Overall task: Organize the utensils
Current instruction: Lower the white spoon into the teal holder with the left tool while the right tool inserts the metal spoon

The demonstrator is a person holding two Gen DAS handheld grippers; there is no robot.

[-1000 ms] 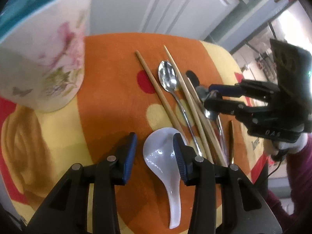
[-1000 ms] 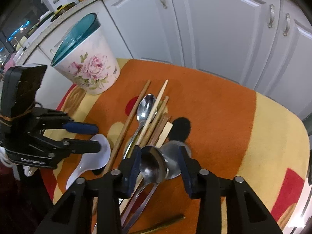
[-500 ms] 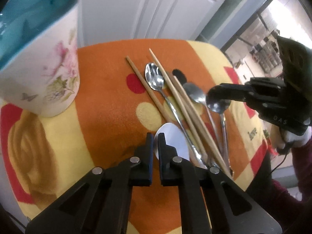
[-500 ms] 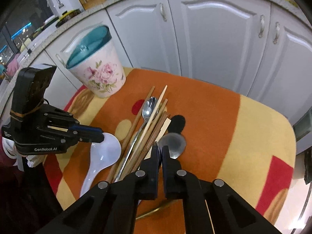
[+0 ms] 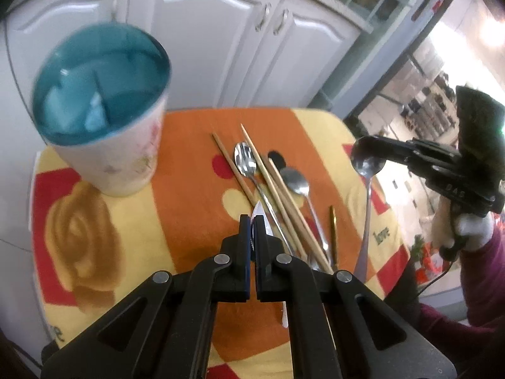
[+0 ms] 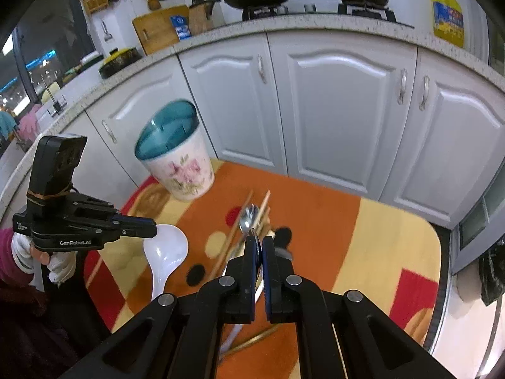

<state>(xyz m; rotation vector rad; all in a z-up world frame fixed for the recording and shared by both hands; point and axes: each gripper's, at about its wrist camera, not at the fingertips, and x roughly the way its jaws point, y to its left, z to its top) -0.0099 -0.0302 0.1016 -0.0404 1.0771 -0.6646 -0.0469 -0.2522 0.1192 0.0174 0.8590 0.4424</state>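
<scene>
Now both picked utensils are off the table, where a second ago they lay in the pile with the fingers spread around them. The white ceramic spoon hangs in the air, its bowl pinched edge-on by the left gripper, whose fingers are pressed together on it; its handle trails downward above the cloth's left side. The metal spoon hangs likewise from the right gripper, fingers closed on its bowl, handle dangling well above the cloth's right edge. Both grippers have risen and drawn back since half a second ago, so the floral holder, standing at the cloth's far left corner, shows its teal, divided interior in both views.

Left on the tablecloth near its middle are the wooden chopsticks, a long metal spoon between them, another metal spoon just beside them to the right, and a thin gold-coloured piece towards the near edge.

Two grasps have evidently held through the lift, so the task appears to move from picking to carrying. The holder looks the likely destination, though which compartment suits each spoon cannot be told. Gripped by the bowl, the spoons may swing.
</scene>
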